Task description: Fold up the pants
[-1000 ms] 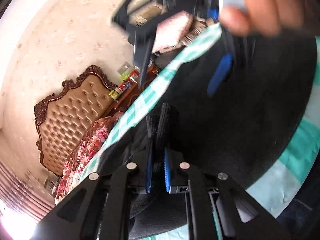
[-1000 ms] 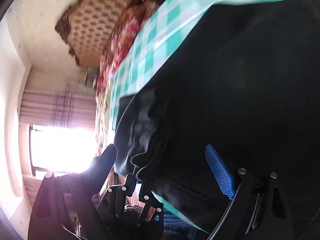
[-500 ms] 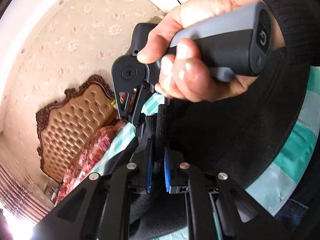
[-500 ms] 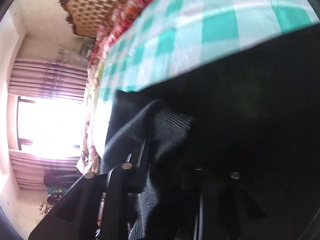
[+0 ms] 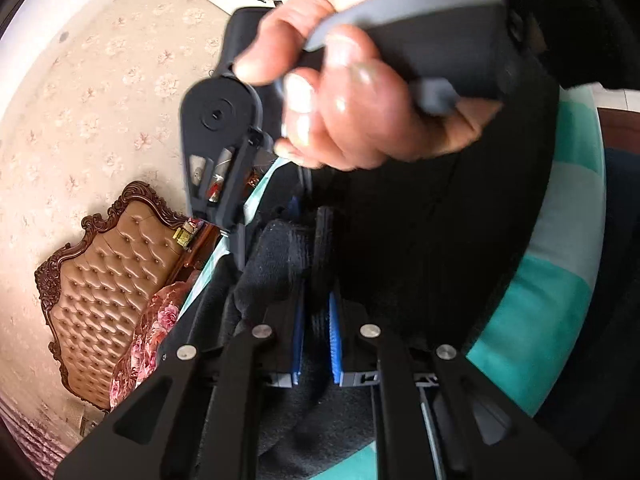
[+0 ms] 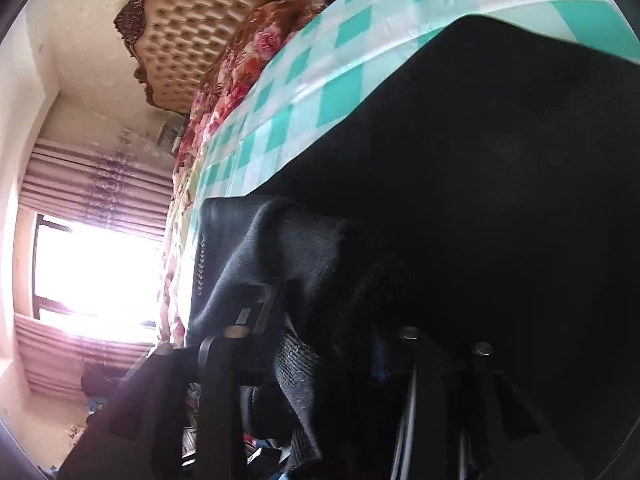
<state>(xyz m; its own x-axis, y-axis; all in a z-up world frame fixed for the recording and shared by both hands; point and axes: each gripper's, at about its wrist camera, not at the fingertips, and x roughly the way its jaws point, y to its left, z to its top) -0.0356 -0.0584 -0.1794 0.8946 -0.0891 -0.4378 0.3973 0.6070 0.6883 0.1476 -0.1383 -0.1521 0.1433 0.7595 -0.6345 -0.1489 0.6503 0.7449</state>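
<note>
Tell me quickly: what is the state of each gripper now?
Left gripper: closed on a fold of the black pants.
Right gripper: closed on the pants, fingers mostly hidden by fabric.

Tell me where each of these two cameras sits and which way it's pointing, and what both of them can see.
Left wrist view: sits on the left gripper, looking along its fingers, shut on a fold of the black pants; the person's right hand holding the other gripper's handle fills the top.
Right wrist view: sits on the right gripper, largely buried in the pants; whether it is shut is unclear; no hand shows.
Shared: the pants, the teal checked sheet, the tufted headboard.
</note>
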